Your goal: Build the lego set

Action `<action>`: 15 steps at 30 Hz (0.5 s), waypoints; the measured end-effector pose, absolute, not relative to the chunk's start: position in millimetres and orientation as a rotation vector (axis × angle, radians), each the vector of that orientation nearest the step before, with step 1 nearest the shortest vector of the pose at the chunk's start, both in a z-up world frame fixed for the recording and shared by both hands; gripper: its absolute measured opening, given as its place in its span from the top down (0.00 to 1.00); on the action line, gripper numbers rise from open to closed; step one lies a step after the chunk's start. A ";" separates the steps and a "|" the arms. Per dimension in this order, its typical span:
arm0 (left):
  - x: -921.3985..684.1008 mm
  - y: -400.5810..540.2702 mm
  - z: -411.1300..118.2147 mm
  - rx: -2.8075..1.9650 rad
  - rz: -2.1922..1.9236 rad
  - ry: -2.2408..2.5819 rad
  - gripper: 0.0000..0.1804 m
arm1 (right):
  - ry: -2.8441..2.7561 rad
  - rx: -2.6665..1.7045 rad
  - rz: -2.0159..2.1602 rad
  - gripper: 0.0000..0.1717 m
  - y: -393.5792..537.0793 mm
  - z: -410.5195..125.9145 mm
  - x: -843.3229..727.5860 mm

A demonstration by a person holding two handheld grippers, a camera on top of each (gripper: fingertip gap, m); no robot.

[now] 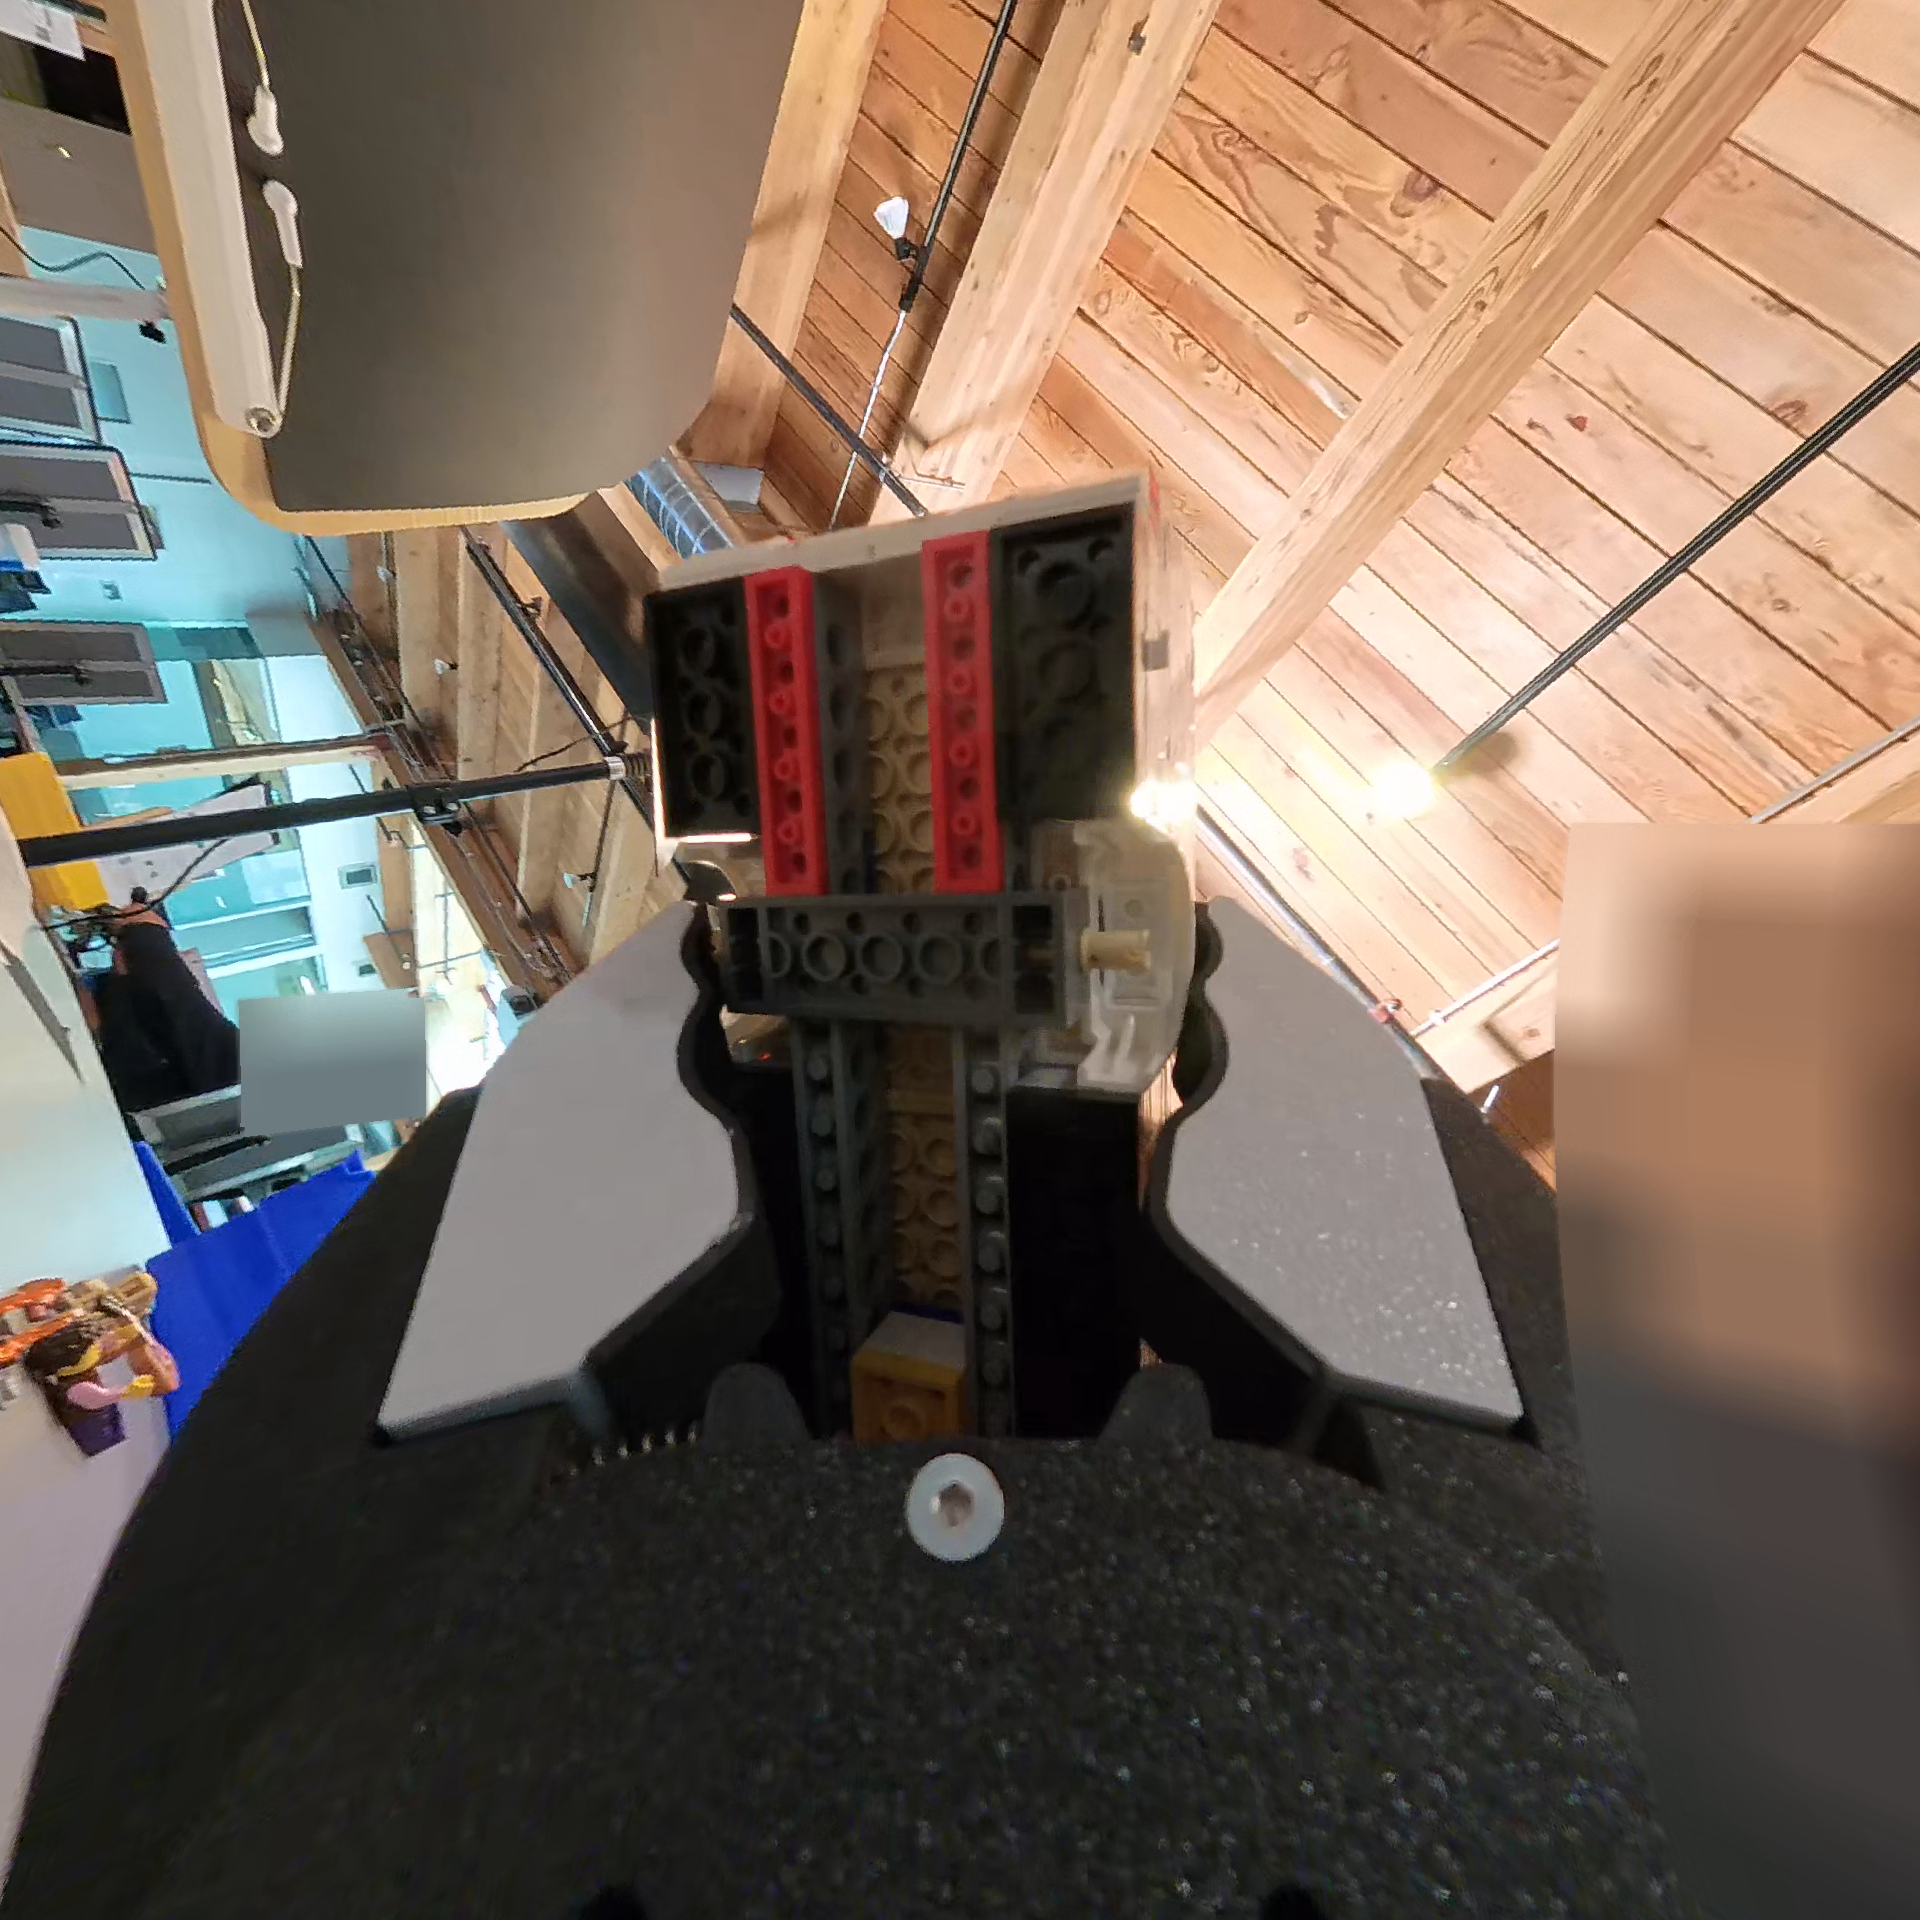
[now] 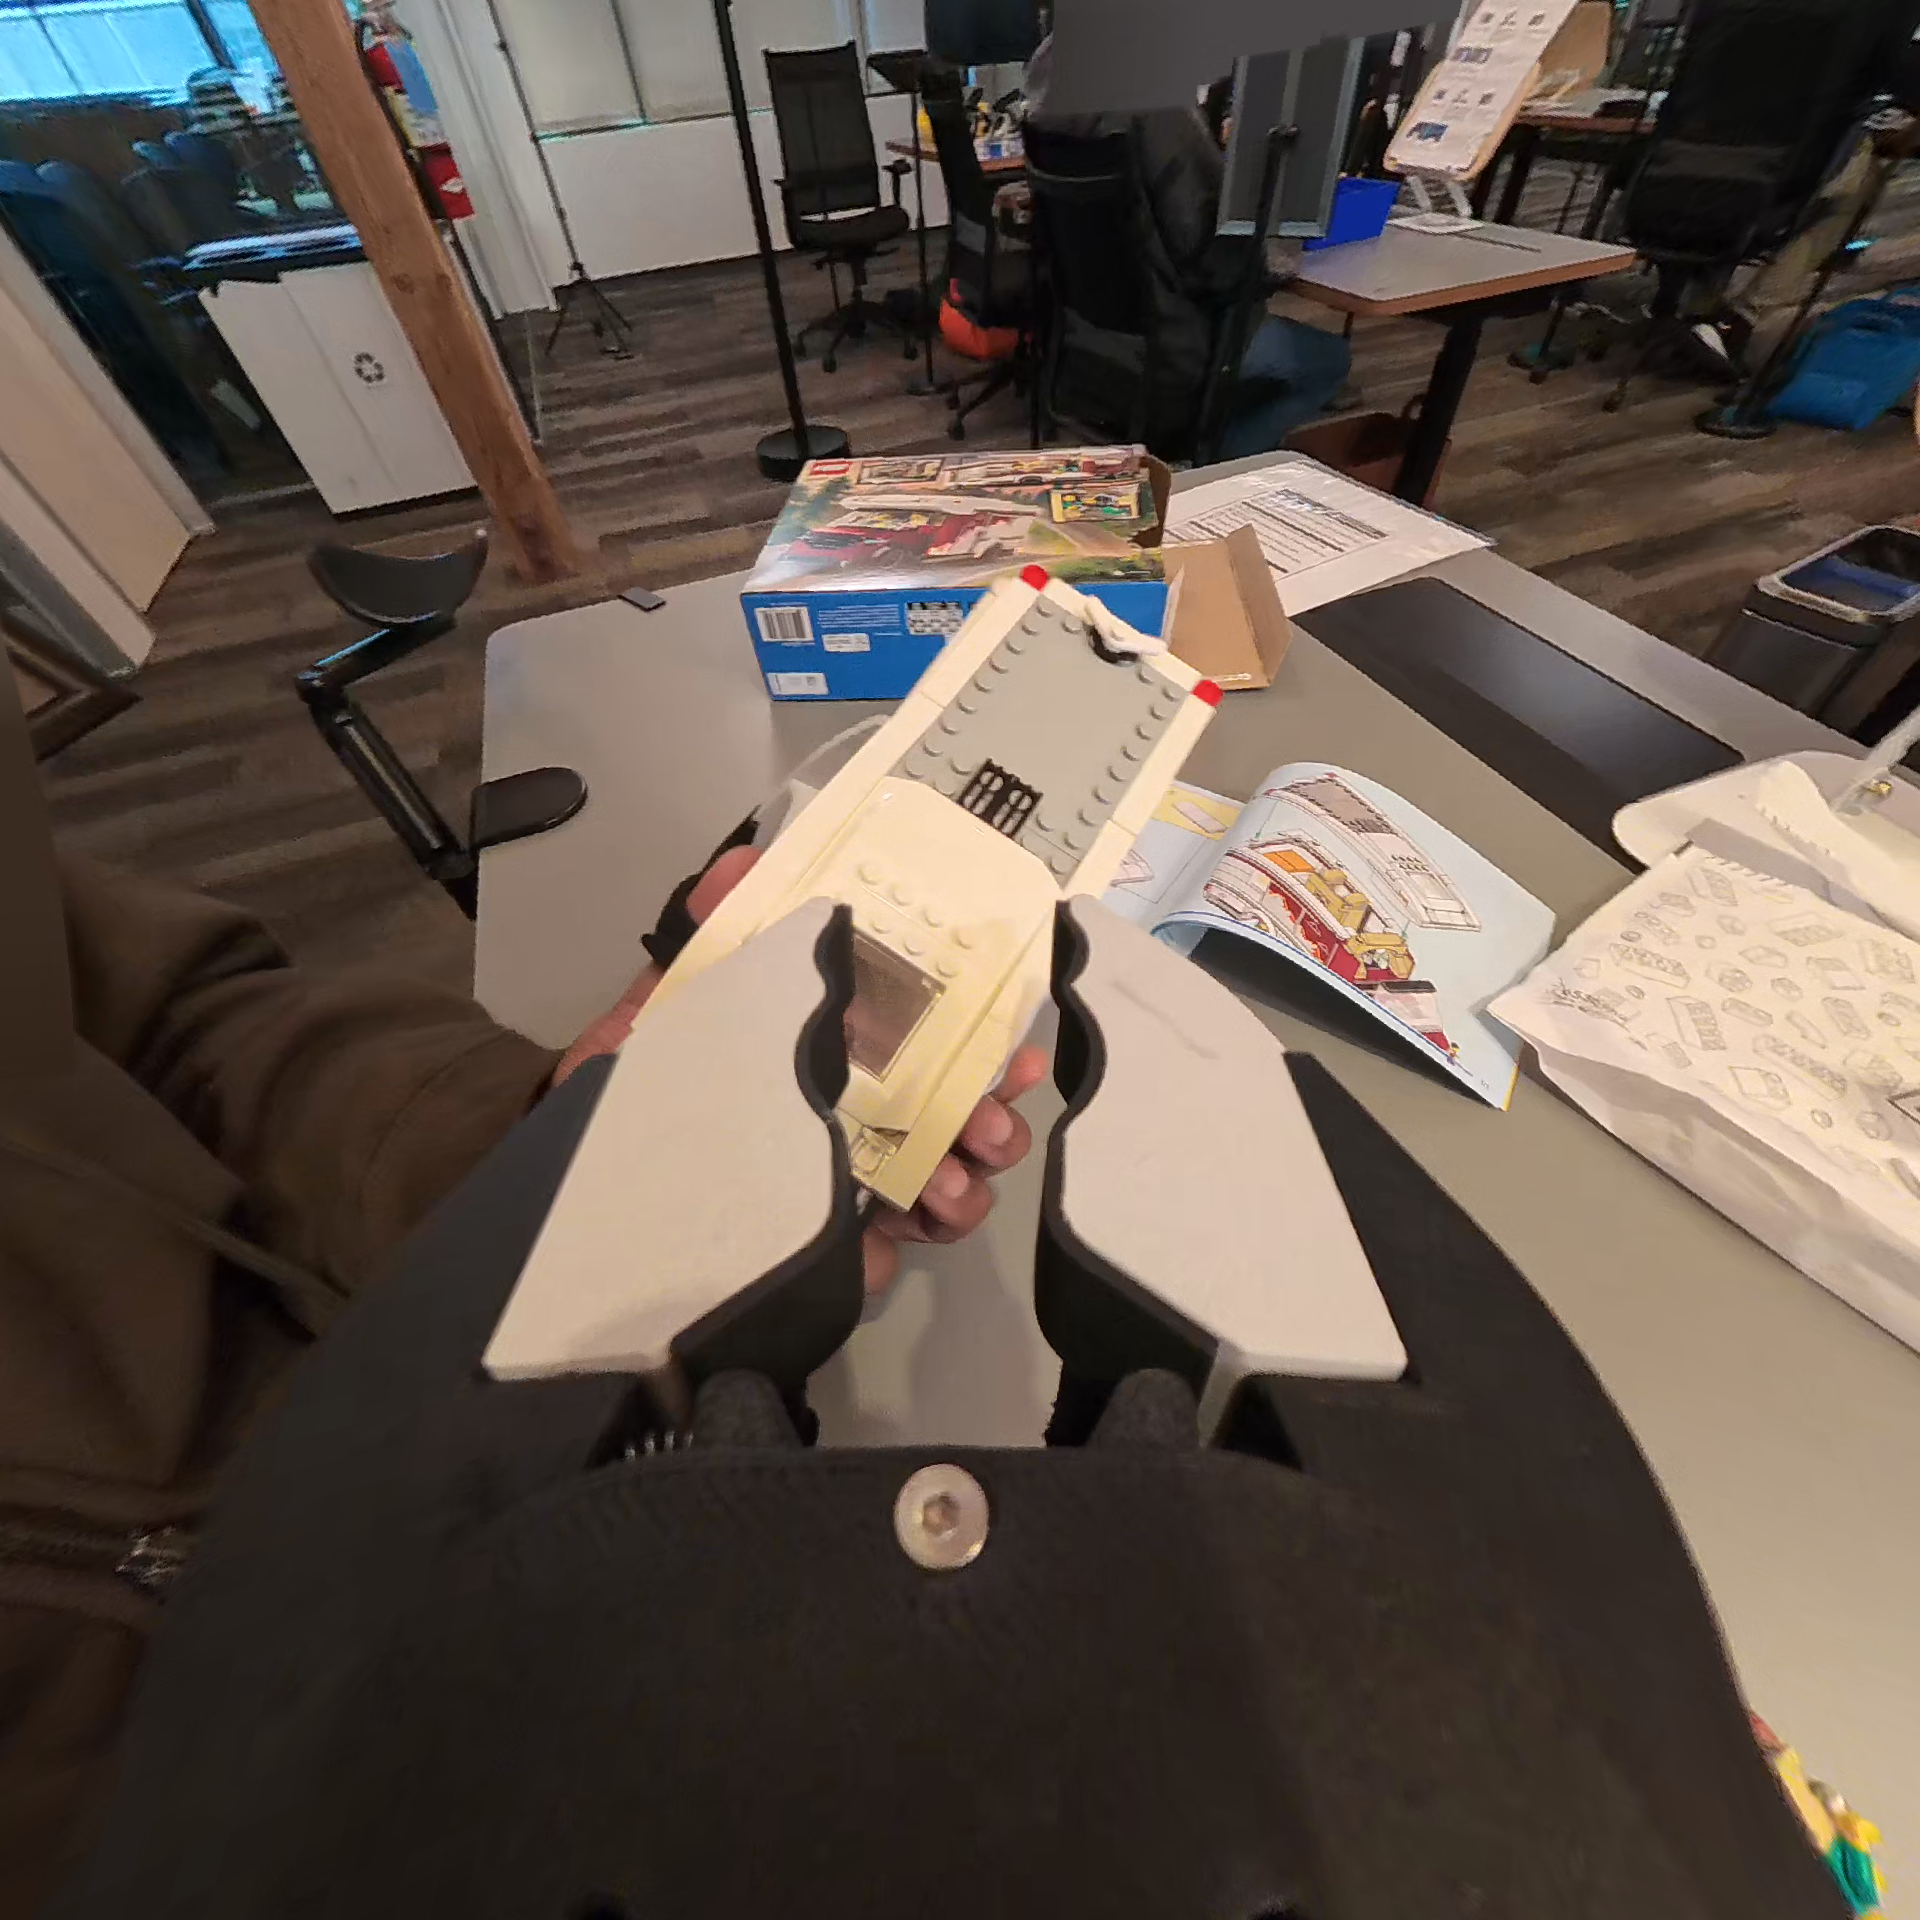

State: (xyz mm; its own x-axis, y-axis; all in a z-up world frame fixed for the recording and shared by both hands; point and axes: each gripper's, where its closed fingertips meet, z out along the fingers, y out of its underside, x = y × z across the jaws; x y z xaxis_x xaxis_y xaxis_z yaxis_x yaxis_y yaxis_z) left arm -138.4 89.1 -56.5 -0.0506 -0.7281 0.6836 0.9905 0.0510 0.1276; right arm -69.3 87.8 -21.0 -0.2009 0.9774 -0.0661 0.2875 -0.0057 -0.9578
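My left gripper [image 1: 948, 935] points up at the wooden ceiling and is shut on a brick-built vehicle model [image 1: 894, 707]. Its pads [image 1: 694, 997] press on the two sides of the underside, which is black, red, dark grey and tan, with a clear wheel arch [image 1: 1138, 935] on the right. In the right wrist view the same model [image 2: 1049, 727] shows its cream roof and grey studded plate, with a hand [image 2: 977, 1143] under it. My right gripper [image 2: 951, 925] is open and empty, just above the roof's clear skylight [image 2: 894, 1008].
On the grey table [image 2: 623, 779] lie the blue toy box [image 2: 935, 613], an open instruction booklet [image 2: 1351, 904], a white paper bag [image 2: 1714, 1039] and a dark mat [image 2: 1507, 675]. A small figure [image 2: 1829, 1829] stands at the near right edge. Chairs and desks stand behind.
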 end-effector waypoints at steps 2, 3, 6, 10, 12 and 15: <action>-141.5 88.2 -58.0 -0.477 -1.461 -0.715 0.53 | -1.518 -1.362 1.233 0.79 93.8 -23.0 -68.4; -143.8 87.4 -58.7 -0.469 -1.456 -0.723 0.53 | -1.493 -1.368 1.237 0.79 95.7 -23.4 -67.8; -150.7 83.6 -59.6 -0.428 -1.461 -0.745 0.53 | -1.437 -1.367 1.247 0.80 98.3 -24.5 -65.8; -158.8 77.8 -60.3 -0.389 -1.453 -0.757 0.53 | -1.409 -1.344 1.221 0.80 99.0 -32.1 -61.5; -162.6 74.2 -60.8 -0.369 -1.446 -0.755 0.53 | -1.391 -1.321 1.214 0.80 99.1 -37.7 -59.4; -166.5 69.4 -62.0 -0.352 -1.435 -0.747 0.53 | -1.359 -1.305 1.235 0.80 99.8 -51.3 -58.9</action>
